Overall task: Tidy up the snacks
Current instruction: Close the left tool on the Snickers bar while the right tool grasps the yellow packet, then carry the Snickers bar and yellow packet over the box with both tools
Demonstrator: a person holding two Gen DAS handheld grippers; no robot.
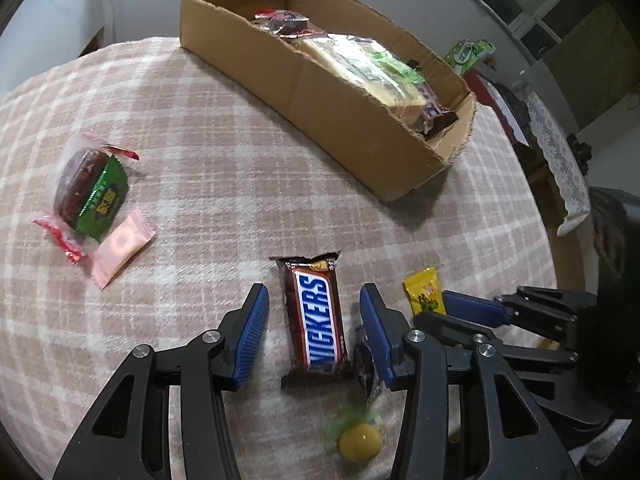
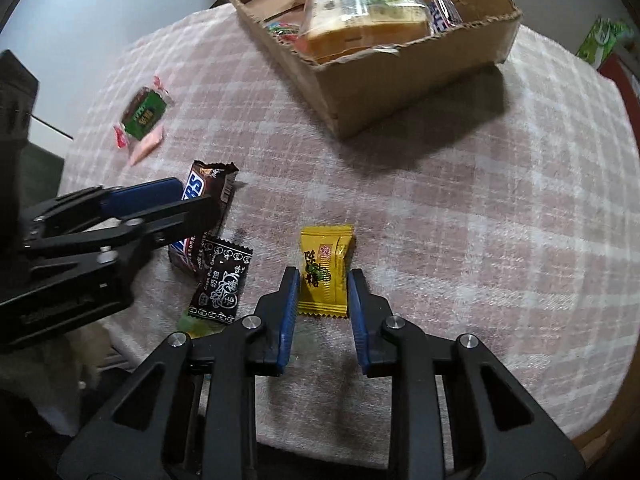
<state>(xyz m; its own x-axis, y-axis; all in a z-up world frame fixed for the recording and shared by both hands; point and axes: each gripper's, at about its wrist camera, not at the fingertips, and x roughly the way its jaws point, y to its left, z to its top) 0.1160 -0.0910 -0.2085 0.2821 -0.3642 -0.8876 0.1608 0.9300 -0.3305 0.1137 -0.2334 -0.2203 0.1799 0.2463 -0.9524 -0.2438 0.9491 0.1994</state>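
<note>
I have the left gripper (image 1: 314, 330) spread around the chocolate bar (image 1: 316, 318), pads clear of its sides. The right gripper (image 2: 323, 300) brackets the yellow candy (image 2: 325, 276), its pads right at the wrapper's edges; I cannot tell whether they press it. Between the two tools lies a black candy (image 2: 220, 280), touching the bar's near end, and a round yellow sweet (image 1: 359, 443) sits just beside it, so that gap is crowded. Far left, well apart, a green-labelled cake (image 1: 90, 192) rests against a pink packet (image 1: 120, 248). The cardboard box (image 1: 340, 120) stands at the far side, already holding several snacks. Everything rests on a pink checked cloth (image 1: 200, 140). Open cloth lies between grippers and box; the table edge curves close on the right.
</note>
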